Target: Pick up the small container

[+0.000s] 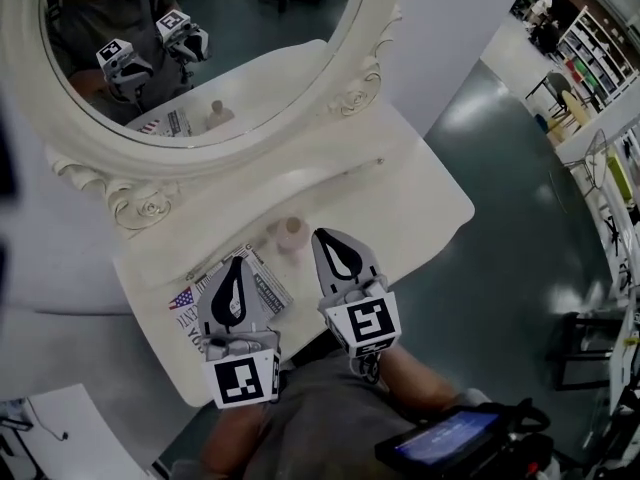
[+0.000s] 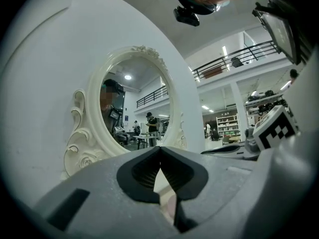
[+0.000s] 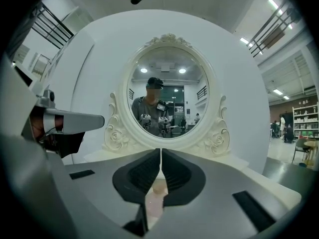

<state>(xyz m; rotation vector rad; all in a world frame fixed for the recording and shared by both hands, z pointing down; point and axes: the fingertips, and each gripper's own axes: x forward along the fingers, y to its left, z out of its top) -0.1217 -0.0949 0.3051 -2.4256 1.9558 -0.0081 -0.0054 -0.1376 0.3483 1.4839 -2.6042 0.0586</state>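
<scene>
The small container (image 1: 291, 234) is a pale pink jar standing on the white vanity table (image 1: 420, 208), in front of the mirror's base. My right gripper (image 1: 322, 235) is shut and empty, its tip just right of the jar. In the right gripper view the jaws (image 3: 160, 151) meet at the tips, and the pinkish jar (image 3: 155, 189) shows low through the gap behind them. My left gripper (image 1: 238, 261) is also shut with nothing in it, hovering over a magazine to the jar's near left. In the left gripper view the closed tips (image 2: 160, 148) point toward the mirror.
An ornate oval mirror (image 1: 120, 163) stands at the back of the table and reflects the person and both grippers. A magazine with a flag print (image 1: 265, 288) lies near the table's front-left edge. A screen device (image 1: 445, 440) hangs at the person's waist.
</scene>
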